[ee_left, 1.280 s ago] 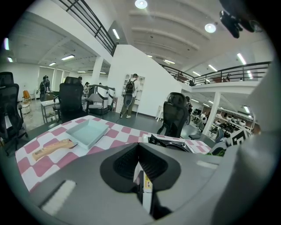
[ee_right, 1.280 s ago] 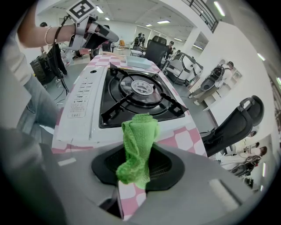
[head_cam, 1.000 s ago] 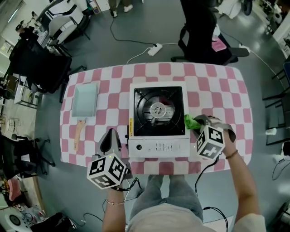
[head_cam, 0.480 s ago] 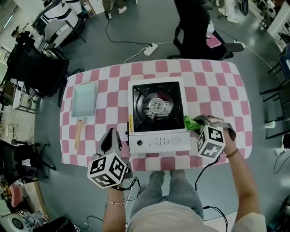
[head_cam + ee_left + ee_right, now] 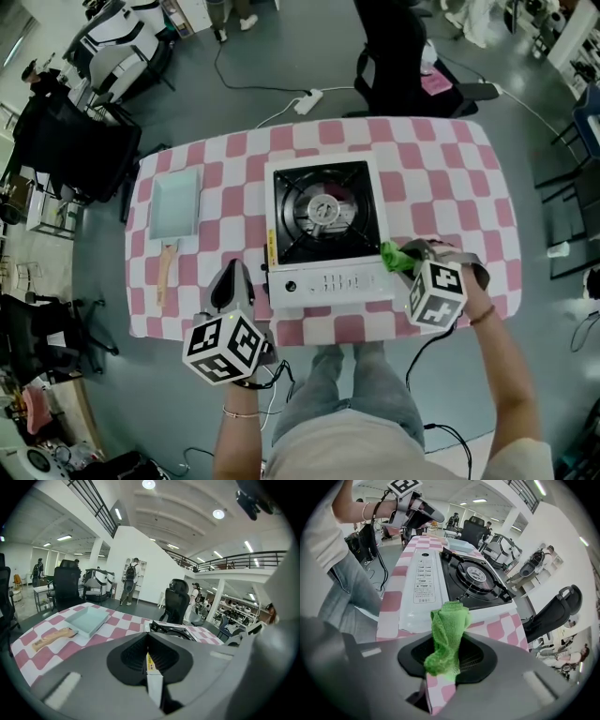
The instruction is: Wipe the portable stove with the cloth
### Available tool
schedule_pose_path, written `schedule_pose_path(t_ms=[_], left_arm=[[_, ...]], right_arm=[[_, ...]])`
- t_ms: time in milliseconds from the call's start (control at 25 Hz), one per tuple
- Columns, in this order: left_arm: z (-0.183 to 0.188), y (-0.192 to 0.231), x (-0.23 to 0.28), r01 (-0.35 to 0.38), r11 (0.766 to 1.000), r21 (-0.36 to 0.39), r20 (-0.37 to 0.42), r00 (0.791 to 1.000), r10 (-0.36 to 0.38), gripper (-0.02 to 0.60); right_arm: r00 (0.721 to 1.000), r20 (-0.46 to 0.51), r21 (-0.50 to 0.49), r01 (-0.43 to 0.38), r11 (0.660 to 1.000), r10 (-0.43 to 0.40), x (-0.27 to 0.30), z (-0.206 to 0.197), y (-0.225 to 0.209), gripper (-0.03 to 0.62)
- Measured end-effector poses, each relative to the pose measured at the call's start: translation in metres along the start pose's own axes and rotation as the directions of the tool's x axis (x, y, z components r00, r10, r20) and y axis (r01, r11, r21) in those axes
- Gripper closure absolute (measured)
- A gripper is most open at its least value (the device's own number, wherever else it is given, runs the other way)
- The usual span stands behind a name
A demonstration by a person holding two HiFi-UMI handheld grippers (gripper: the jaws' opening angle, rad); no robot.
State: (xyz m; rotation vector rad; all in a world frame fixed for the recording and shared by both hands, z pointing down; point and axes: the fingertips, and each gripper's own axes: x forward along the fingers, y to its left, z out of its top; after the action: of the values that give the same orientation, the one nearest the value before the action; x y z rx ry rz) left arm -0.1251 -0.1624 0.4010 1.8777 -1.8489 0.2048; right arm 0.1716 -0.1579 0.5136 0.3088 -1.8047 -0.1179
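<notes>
Head view: I see the portable stove centred on the pink-checked counter. My right gripper sits just beside its right front corner, my left gripper near its left front. Left gripper view: jaws pressed together, holding nothing. Right gripper view: jaws clenched on the green cloth, just beside the stove.

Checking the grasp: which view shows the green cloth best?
The right gripper view: the cloth sits centre frame, pinched in the right gripper. The head view shows only a green tip beside the stove; the left gripper view shows none.
</notes>
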Motion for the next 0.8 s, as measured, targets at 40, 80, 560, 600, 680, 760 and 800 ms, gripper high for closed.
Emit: schedule_pose_path(t_ms=[40,80,560,600,680,760,800], left_arm=[[0.0,0.0,-0.001,0.002,1.0,0.001,0.0,1.0,-0.002,0.581],[0.0,-0.001,-0.002,0.004,1.0,0.003,0.0,1.0,-0.004,0.581],[0.002,0.004,-0.009,0.002,1.0,-0.001,0.011,1.0,-0.002,0.581],[0.002,0.004,-0.009,0.002,1.0,-0.004,0.013,1.0,-0.002,0.581],[0.002,0.006,-0.009,0.003,1.0,-0.013,0.017,1.0,-0.002,0.581],[0.003,0.007,-0.009,0.006,1.0,-0.022,0.021,1.0,-0.006,0.581],[0.004,0.007,-0.008,0.009,1.0,-0.027,0.024,1.0,-0.008,0.581]], right_arm=[[1.0,0.0,0.002,0.002,1.0,-0.002,0.0,0.0,0.001,0.487],[1.0,-0.001,0.005,0.004,1.0,-0.004,-0.001,0.0,0.003,0.487],[0.999,-0.014,0.035,0.03,0.999,-0.029,-0.004,0.001,0.004,0.487],[0.999,-0.014,0.038,0.034,0.999,-0.033,-0.004,0.001,0.003,0.487],[0.999,-0.009,0.049,0.044,0.998,-0.044,-0.005,0.002,0.001,0.487],[0.999,-0.002,0.072,0.054,0.996,-0.054,-0.009,0.001,-0.002,0.487],[0.998,0.002,0.086,0.057,0.995,-0.057,-0.012,0.0,-0.003,0.487]])
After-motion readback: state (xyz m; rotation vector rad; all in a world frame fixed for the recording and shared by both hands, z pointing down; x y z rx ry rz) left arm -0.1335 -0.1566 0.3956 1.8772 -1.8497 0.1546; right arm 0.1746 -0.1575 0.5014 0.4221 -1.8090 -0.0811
